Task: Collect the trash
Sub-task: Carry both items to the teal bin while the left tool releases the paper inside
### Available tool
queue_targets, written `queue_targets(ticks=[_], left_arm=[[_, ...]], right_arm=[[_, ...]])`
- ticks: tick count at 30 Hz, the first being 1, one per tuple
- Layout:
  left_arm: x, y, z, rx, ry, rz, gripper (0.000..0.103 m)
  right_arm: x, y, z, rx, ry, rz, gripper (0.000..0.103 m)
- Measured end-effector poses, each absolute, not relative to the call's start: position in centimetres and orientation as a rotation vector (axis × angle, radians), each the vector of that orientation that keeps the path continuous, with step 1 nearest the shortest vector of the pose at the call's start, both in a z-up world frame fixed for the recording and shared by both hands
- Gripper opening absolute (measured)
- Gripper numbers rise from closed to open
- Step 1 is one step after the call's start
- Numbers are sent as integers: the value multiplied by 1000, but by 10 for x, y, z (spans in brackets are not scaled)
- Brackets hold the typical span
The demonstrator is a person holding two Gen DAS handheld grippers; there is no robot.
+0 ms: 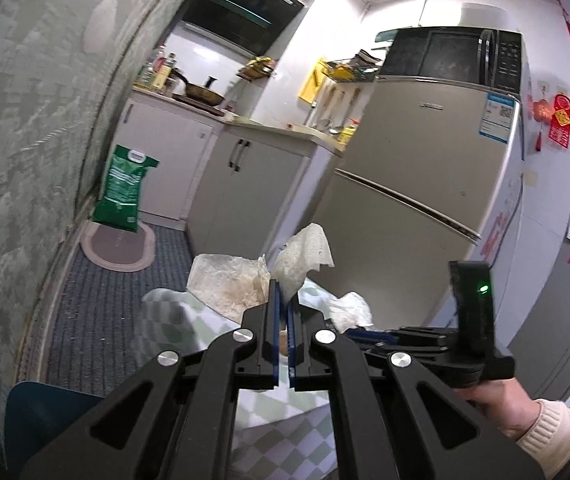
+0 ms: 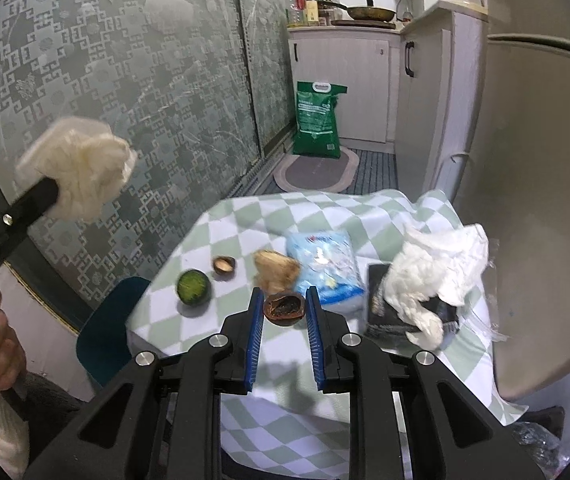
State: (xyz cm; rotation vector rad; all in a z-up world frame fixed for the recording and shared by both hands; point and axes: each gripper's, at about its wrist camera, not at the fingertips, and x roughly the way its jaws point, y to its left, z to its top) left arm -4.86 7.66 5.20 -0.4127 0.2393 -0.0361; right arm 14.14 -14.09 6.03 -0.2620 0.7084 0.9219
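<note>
My left gripper point(image 1: 283, 280) is shut on a crumpled white tissue point(image 1: 303, 258), held up in the air; in the right wrist view the same gripper point(image 2: 51, 194) and tissue point(image 2: 81, 170) hang at the far left, above and left of the table. My right gripper point(image 2: 285, 294) is open and low over the checked tablecloth point(image 2: 245, 224), its jaws either side of a dark brown fruit shell point(image 2: 283, 309). A green fruit half point(image 2: 193, 287), a small brown shell point(image 2: 224, 266), a tan peel scrap point(image 2: 277, 269) and a blue-white plastic wrapper point(image 2: 325, 270) lie on the cloth.
A pile of crumpled white tissue point(image 2: 437, 276) lies on a black box point(image 2: 381, 308) at the table's right. A fridge point(image 2: 541, 200) stands close on the right, a blue chair point(image 2: 109, 328) on the left. Beyond are a patterned glass door point(image 2: 145, 92), a green sack point(image 2: 317, 120) and a mat.
</note>
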Motion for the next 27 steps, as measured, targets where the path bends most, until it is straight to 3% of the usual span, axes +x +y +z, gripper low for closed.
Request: queue_targets(ticks=[10,27], left_arm=[[-74,109,39,-385,284,140,4],[-91,159,-3,-381,582,347,4]], right_arm=[[118,-110,80,-249,669,997,21],[69,-31,92,-274,660,1146,21]])
